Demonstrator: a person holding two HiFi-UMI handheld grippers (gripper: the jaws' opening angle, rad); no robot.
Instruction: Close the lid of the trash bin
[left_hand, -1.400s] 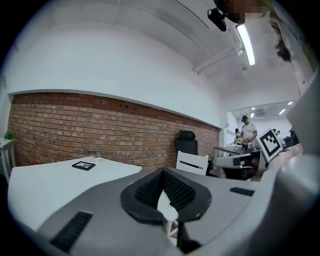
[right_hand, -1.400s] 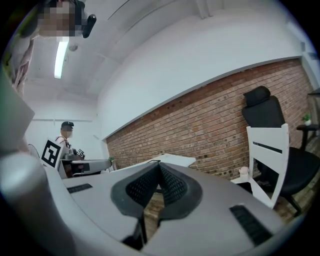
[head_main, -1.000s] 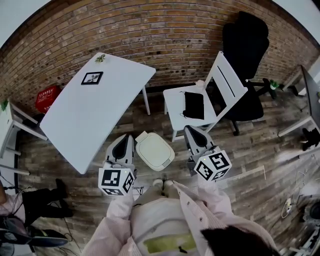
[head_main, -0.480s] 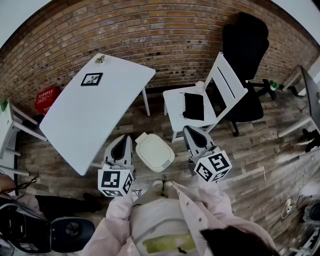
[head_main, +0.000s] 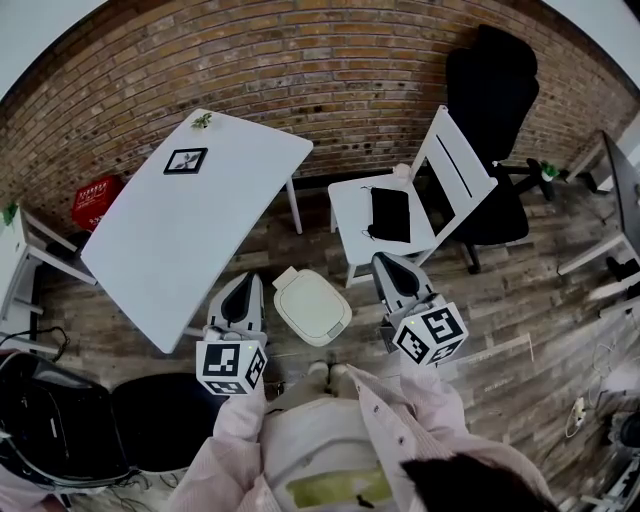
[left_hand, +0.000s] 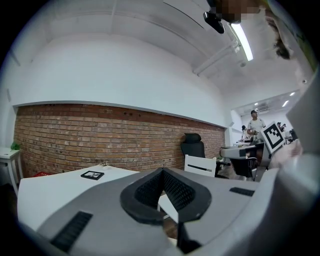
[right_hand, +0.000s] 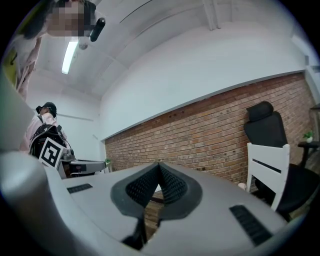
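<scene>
The left gripper had its jaws closed fully together with nothing between them, and the right gripper was the same, its tips meeting on empty air. Both were held about level, one on each side of the trash bin, which stood on the wooden floor just in front of the person's feet, lower than the two grippers and between them. From above, its white lid seemed to lie already flat on the bin, though it was not possible to tell whether it was latched. If a final push was needed, I think the main danger was an off-centre press: the bin looked light, so closed jaws pushing on one edge could tilt it or make it slide on the smooth boards. A press on the small tab at the near right edge could perhaps release the lid again, if that is a button. Neither gripper view showed the bin, so the aim depended on the head view alone. The white table was near on the left and the white chair on the right, so a wide swing could knock one.
</scene>
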